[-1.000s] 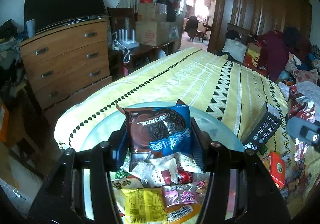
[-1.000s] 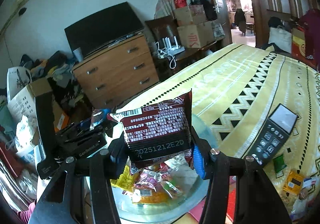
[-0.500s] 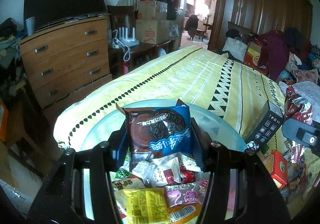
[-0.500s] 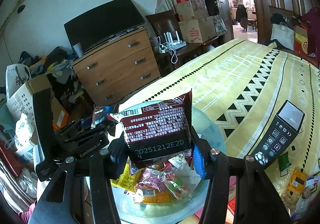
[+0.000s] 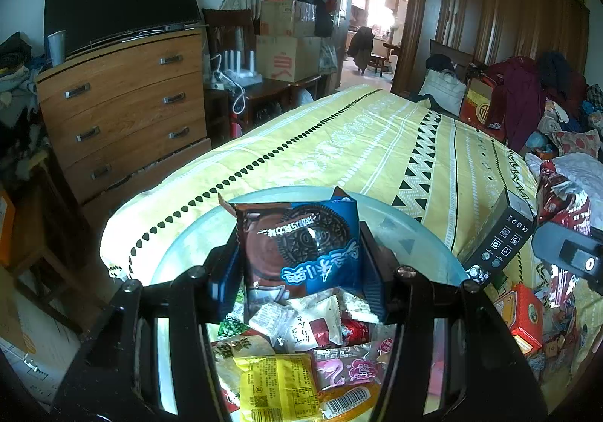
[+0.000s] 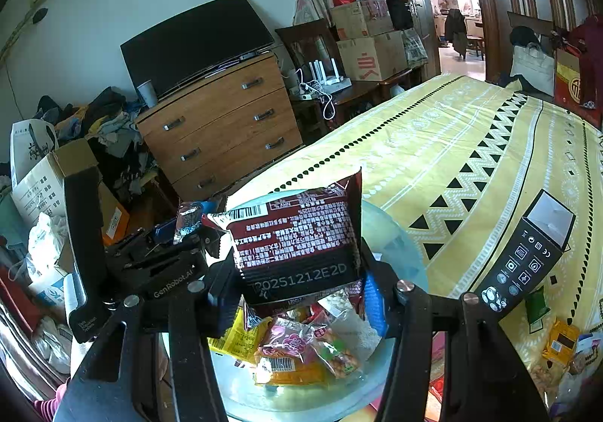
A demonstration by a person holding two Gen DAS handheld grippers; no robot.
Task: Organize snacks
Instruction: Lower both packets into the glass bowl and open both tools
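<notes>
Here the left gripper (image 5: 297, 271) is clenched on a blue cookie packet (image 5: 301, 244), held upright above a round glass plate (image 5: 422, 233) heaped with small wrapped snacks (image 5: 297, 346). The right gripper (image 6: 297, 282) is clamped on a dark red snack bag (image 6: 297, 241), upright over the same plate (image 6: 395, 233), with the left gripper's body at its nine o'clock. A black box (image 6: 527, 256) lies on the yellow bedspread (image 6: 433, 128) at three o'clock of the plate.
</notes>
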